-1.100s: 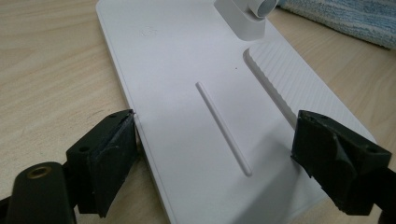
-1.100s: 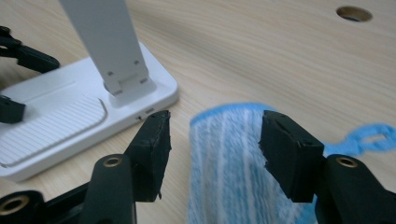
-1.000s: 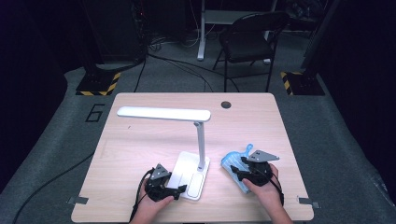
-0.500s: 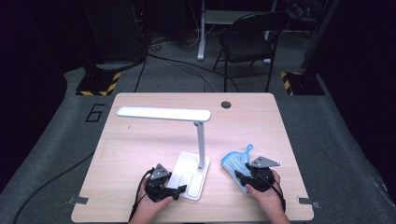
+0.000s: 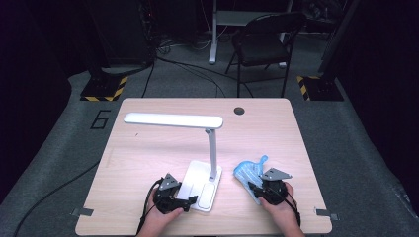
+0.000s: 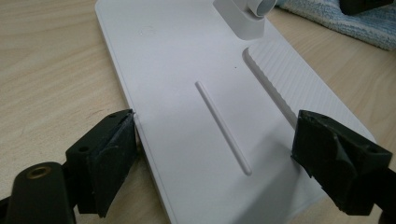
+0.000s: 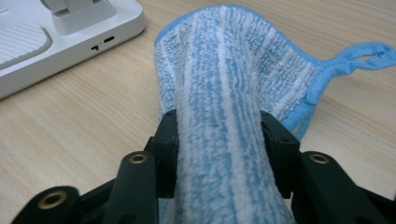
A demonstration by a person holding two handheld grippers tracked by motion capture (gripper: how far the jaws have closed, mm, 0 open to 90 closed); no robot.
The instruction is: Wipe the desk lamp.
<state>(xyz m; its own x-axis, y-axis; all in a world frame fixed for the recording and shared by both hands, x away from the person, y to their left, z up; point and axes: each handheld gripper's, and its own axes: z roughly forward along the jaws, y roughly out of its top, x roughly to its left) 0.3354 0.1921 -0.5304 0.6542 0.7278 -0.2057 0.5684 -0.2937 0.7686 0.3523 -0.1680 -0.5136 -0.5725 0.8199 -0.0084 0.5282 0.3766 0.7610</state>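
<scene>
The high view looks forward and down from above the person's side onto the whole pale wooden table [image 5: 148,148], floor and chair beyond. The left gripper view sits low and close over the flat white plastic lamp base [image 6: 196,93]. The right gripper view, equally near, faces the blue-and-white striped terry cloth [image 7: 224,93]; all three share that base and cloth.

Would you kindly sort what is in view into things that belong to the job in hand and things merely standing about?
In the job:
- blue cloth, pinched in the right gripper
- desk lamp, base between the left gripper jaws

Standing about:
- folding chair
- striped floor bases
- floor cables
</scene>
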